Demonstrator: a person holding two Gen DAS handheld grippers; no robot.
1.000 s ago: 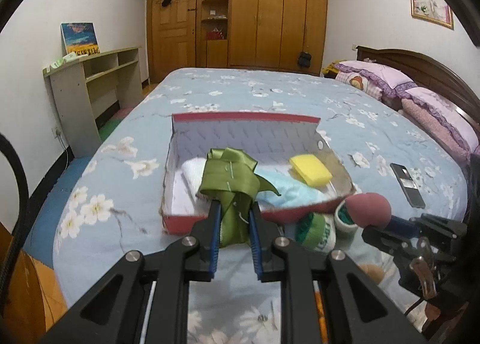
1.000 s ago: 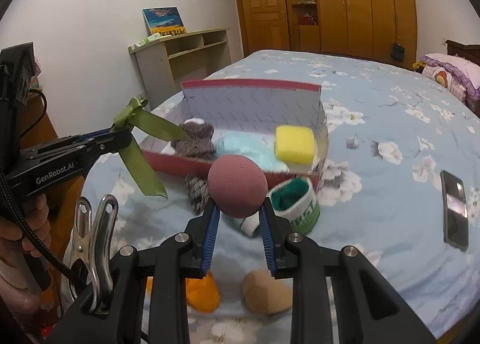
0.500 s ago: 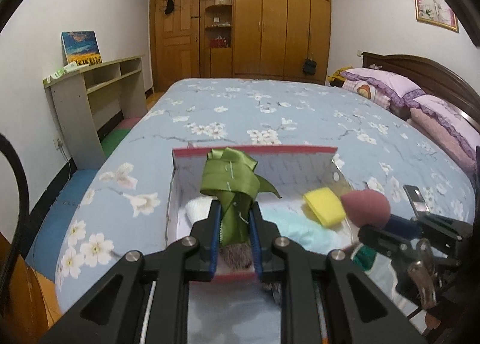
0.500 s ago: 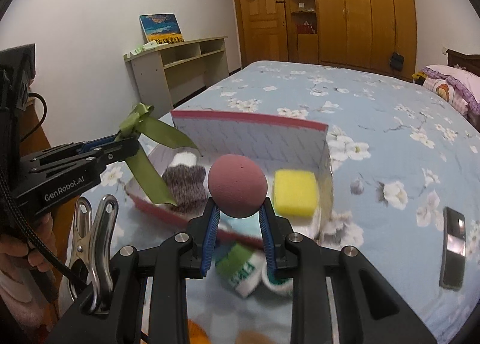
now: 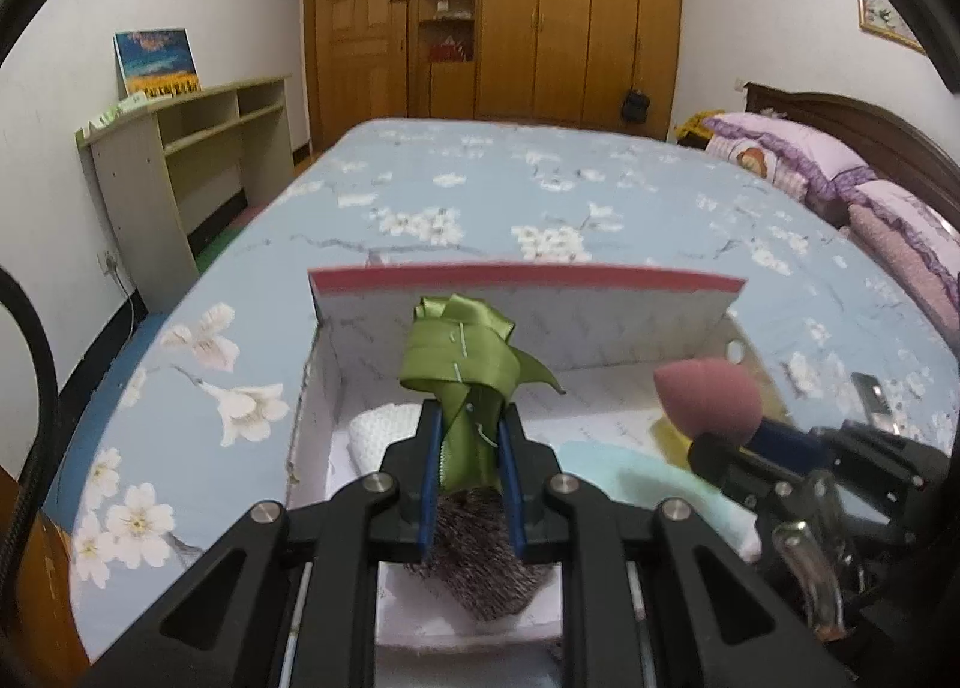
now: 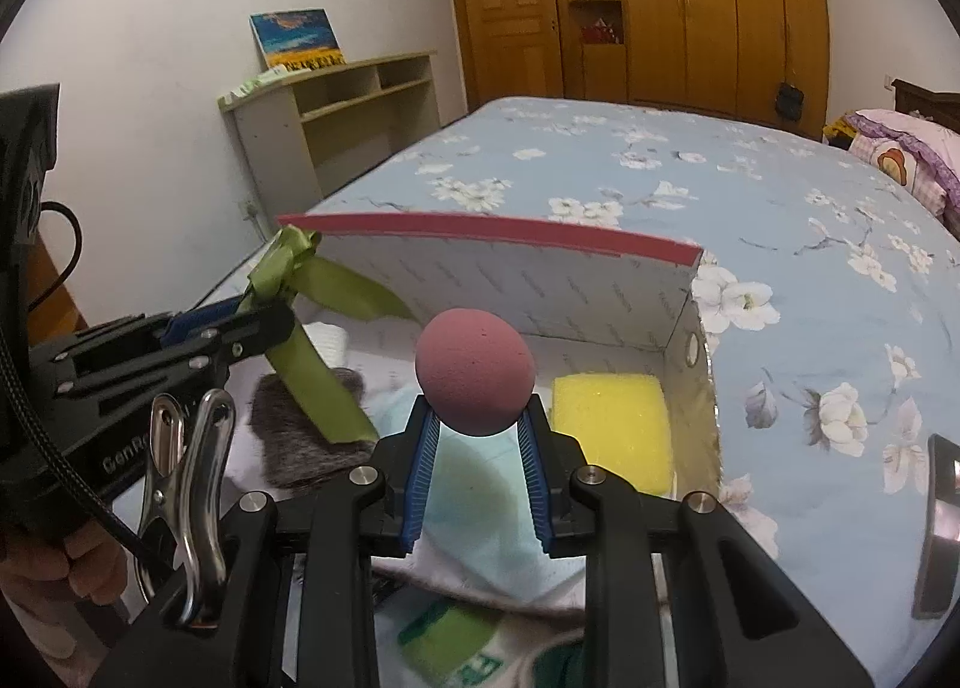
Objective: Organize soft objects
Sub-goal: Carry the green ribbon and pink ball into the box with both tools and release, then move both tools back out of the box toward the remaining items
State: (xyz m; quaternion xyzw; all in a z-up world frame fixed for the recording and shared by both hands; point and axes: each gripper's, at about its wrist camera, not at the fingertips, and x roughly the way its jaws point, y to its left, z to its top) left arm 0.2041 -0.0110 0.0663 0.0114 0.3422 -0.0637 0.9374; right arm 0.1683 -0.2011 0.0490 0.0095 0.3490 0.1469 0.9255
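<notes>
- Left tool is clenched on the tails of a green ribbon bow; the loops stand up above the fingertips, over the open box on the bed.
- Right tool is grasping a pink makeup sponge by its lower half; the rounded end shows above the pads, over the middle of the box.
- Already in the box: yellow sponge at 3 o'clock of the pink one, grey knit piece at 9 o'clock, pale blue cloth at 6 o'clock under the right tool, white knit piece by the left wall.
- Handling, ribbon: very light, limp, satin-slick. Likely to slide in the pads if taken near the tips; the knot or bunched tails give the surest hold. It may cling or drift on release.
- Handling, pink sponge: light, springy foam, rounded. Squeezes easily and could pop out under a hard pinch; best held across its widest part. Nothing here is fragile.
- A green-and-white rolled item lies at 6 o'clock, outside the box.
</notes>
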